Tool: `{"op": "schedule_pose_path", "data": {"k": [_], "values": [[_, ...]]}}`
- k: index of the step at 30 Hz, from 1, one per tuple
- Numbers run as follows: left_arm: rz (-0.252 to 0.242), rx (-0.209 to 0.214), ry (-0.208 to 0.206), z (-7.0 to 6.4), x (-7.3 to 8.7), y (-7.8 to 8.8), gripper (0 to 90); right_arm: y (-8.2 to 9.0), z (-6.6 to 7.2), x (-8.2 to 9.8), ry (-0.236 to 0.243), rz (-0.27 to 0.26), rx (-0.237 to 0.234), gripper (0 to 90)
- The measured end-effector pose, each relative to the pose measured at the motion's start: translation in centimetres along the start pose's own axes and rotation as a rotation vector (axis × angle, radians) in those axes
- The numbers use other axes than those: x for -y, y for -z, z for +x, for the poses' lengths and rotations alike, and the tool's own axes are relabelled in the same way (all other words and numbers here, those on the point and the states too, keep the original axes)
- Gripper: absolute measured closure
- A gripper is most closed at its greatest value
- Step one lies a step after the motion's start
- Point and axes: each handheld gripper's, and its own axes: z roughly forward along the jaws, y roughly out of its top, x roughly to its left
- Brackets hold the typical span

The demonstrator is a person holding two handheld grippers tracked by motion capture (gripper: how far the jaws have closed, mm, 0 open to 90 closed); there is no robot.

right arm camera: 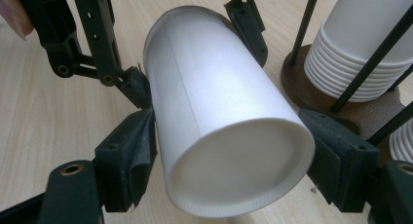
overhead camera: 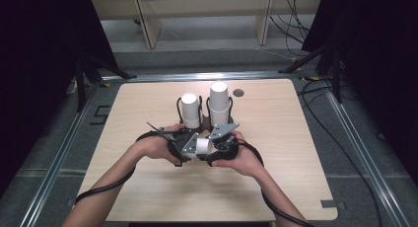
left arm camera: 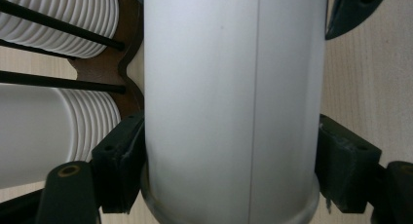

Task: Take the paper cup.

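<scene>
1. White paper cup (overhead camera: pixel 202 146) lies on its side above the table (overhead camera: pixel 296 153), between both hands, just in front of the cup rack (overhead camera: pixel 204 119).
2. Left gripper (left arm camera: pixel 233 165): jaws clamped on the cup near its rim, pads touching both sides.
3. Right gripper (right arm camera: pixel 229 156): jaws at the cup's base end, both pads pressing on its wall.
4. Two stacks of cups (overhead camera: pixel 218 102) stand upright in the rack.

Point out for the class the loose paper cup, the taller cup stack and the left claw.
Paper cup (right arm camera: pixel 229 136), right gripper view: its side wall.
Taller cup stack (overhead camera: pixel 220 101), high view: upper side of the stack.
Left claw (left arm camera: pixel 233 170), left gripper view: midway between its fingertips.
</scene>
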Motion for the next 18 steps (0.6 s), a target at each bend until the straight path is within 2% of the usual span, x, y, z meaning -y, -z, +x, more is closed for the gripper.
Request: {"op": "schedule_pose_path", "data": {"k": [6,8,11,16,18], "values": [[0.002,0.004,-0.008,0.09,-0.15,-0.01,22.9,-0.07,-0.09,-0.02,0.003,-0.008,0.001,23.9],[0.002,0.003,-0.008,0.1,-0.19,0.0,22.9,-0.1,-0.1,-0.02,0.007,-0.012,-0.001,26.7],[0.005,0.003,-0.011,0.12,-0.19,-0.02,22.9,-0.09,-0.21,-0.04,0.046,-0.022,-0.003,28.0],[0.004,0.011,-0.012,0.19,-0.09,-0.05,22.8,-0.06,-0.24,0.09,0.04,-0.026,-0.018,29.3],[0.008,0.012,-0.017,0.23,-0.05,-0.07,22.7,-0.15,-0.42,0.17,0.054,-0.041,-0.025,30.1]]}}
